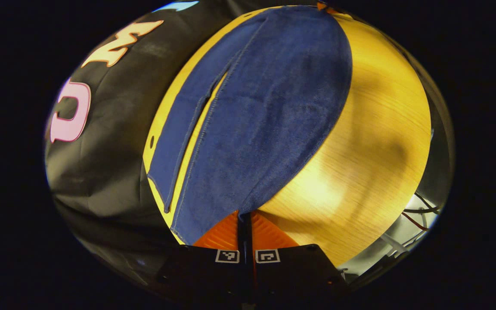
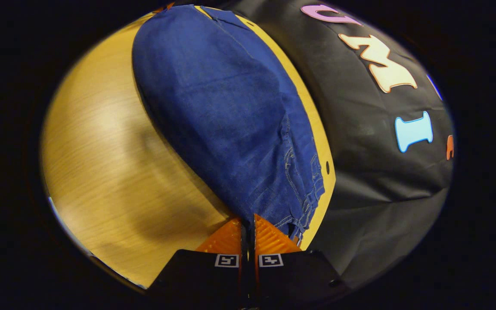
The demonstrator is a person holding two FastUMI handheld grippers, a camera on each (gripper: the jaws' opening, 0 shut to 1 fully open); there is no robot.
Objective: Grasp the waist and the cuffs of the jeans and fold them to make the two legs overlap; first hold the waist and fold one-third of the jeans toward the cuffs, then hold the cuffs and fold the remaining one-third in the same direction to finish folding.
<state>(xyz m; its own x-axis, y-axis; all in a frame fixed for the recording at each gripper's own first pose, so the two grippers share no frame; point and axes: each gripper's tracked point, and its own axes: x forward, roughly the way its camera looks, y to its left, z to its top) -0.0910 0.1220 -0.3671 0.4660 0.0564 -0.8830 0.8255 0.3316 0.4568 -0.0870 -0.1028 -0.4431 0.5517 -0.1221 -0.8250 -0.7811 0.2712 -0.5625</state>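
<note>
Wooden table (image 1: pixel 373 142); jeans (image 1: pixel 265 107) spread on it.

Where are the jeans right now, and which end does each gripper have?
The jeans lie along the wooden table beside the black cloth wall. The left gripper pinches the cuff end, the right gripper the waist end.

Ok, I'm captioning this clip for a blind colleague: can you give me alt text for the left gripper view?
The left gripper, fingers closed together, pinches the near edge of blue jeans spread lengthwise on a wooden table. The two legs stretch away, a narrow gap between them.
</note>
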